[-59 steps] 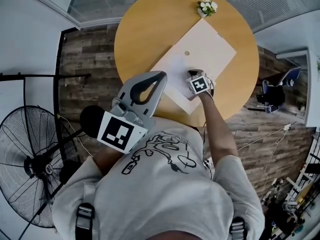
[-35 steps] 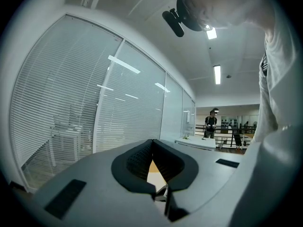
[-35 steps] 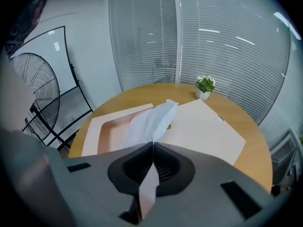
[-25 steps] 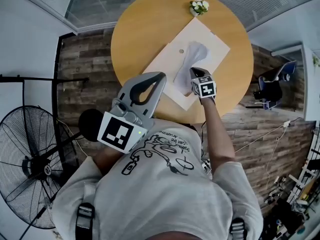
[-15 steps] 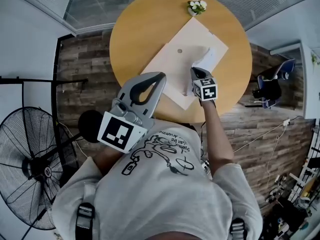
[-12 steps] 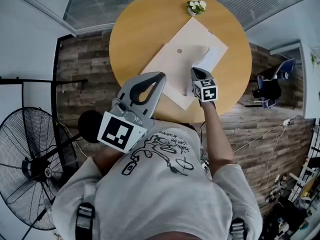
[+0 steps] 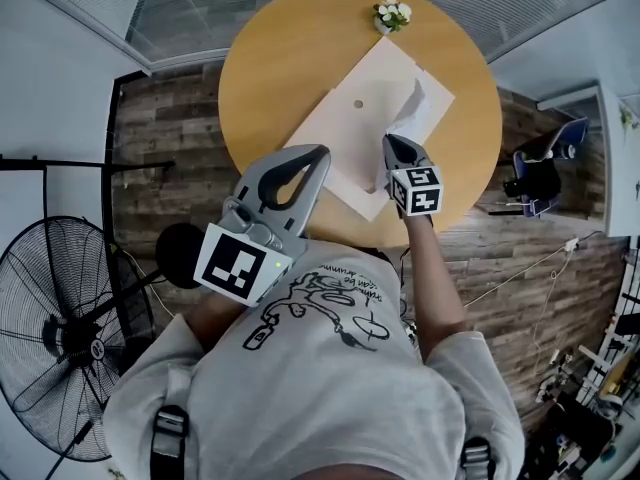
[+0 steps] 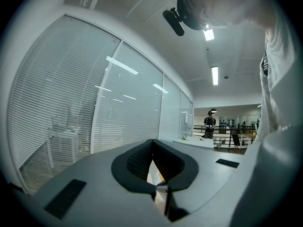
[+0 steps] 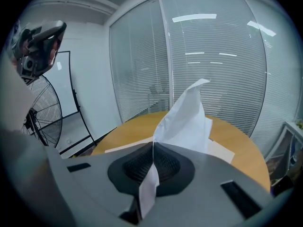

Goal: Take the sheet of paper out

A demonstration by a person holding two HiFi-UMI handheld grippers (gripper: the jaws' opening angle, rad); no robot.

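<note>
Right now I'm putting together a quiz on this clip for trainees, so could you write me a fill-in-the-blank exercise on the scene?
1. The right tool is shut on a white ____.
2. Under it, a cream envelope lies flat on the round ____.
3. At the far edge of that surface stands a small pot of ____.
4. The left tool is shut and grips ____.

Missing words: sheet of paper; table; flowers; nothing.

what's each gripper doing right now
Left gripper: closed, nothing in it.
Right gripper: closed on the paper.
</note>
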